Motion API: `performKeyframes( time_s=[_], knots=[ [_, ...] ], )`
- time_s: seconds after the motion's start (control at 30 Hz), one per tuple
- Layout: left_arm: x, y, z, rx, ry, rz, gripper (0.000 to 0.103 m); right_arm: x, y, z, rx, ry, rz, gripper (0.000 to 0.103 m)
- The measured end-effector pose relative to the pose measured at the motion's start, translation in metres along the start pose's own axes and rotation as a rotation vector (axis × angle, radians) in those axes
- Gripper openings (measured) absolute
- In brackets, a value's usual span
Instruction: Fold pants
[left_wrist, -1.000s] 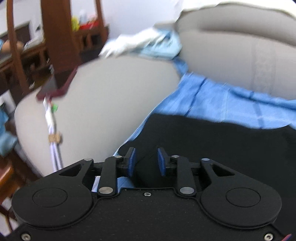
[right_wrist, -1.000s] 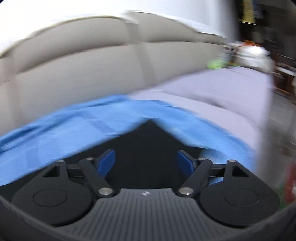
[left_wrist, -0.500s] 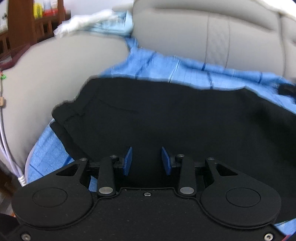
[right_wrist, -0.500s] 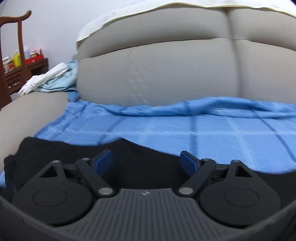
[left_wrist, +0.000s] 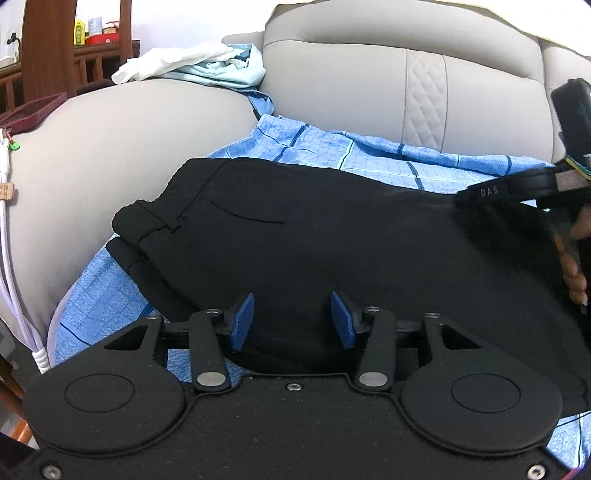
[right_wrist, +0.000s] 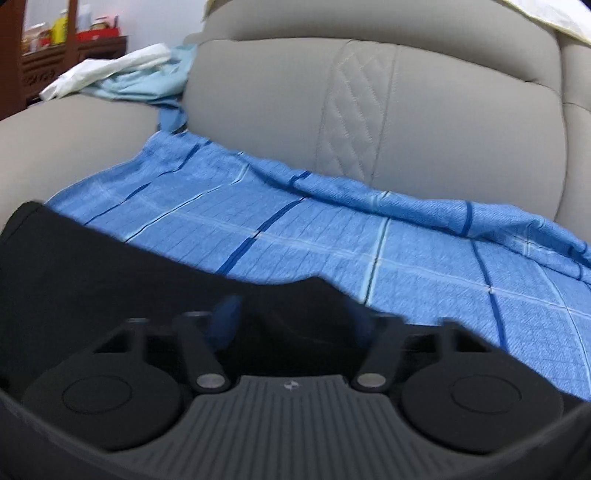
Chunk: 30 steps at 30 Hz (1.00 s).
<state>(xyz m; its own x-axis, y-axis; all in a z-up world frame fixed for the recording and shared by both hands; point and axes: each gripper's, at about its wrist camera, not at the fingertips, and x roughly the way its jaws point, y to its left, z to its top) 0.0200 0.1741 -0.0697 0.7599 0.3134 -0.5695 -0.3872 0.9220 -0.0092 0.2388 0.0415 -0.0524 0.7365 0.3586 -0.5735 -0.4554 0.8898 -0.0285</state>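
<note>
You have the black pants (left_wrist: 332, 236) lying flat on the blue checked sheet, folded over into a wide dark slab that fills the near part of the seat. Your waistband end points left, toward the armrest, its two layers stacked with the edges slightly offset and a pocket seam curving across the top. Your right-hand view shows the far edge (right_wrist: 110, 258) rumpled up into a small peak.

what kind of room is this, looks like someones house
Most likely a home living room: a padded beige sofa with a blue checked sheet over the seat, black pants laid on it, and wooden furniture holding bottles behind.
</note>
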Motion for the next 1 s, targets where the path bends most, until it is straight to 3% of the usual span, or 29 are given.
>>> performKeyframes(
  time_s=[0.07,0.13,0.17,0.3,0.37,0.73,0.87,1.0],
  knots=[
    [0.0,0.002,-0.001,-0.005,-0.003,-0.007,0.047,0.007,-0.004,0.006,-0.001,0.002,-0.012,0.027],
    [-0.001,0.002,-0.002,0.002,-0.011,-0.009,0.048,0.019,-0.009,0.013,-0.008,0.011,-0.024,0.029],
    [-0.001,0.002,-0.003,0.005,-0.014,-0.009,0.048,0.026,-0.011,0.017,-0.004,0.021,-0.037,0.038],
    [-0.001,0.003,-0.002,-0.004,-0.009,-0.013,0.048,0.023,-0.024,0.027,0.072,-0.003,-0.017,0.046],
    [-0.001,0.004,-0.002,-0.006,-0.009,-0.013,0.048,0.01,-0.026,0.026,0.089,-0.039,0.016,0.06],
    [0.0,0.0,-0.001,-0.008,-0.001,0.01,0.049,-0.065,-0.01,-0.028,0.045,-0.102,0.205,0.076],
    [0.0,-0.001,-0.001,-0.007,0.001,0.015,0.049,-0.074,-0.013,-0.049,0.054,-0.07,0.216,0.077],
    [0.0,-0.001,-0.001,-0.004,0.002,0.018,0.049,-0.084,-0.029,-0.064,0.045,-0.076,0.171,0.077]
  ],
)
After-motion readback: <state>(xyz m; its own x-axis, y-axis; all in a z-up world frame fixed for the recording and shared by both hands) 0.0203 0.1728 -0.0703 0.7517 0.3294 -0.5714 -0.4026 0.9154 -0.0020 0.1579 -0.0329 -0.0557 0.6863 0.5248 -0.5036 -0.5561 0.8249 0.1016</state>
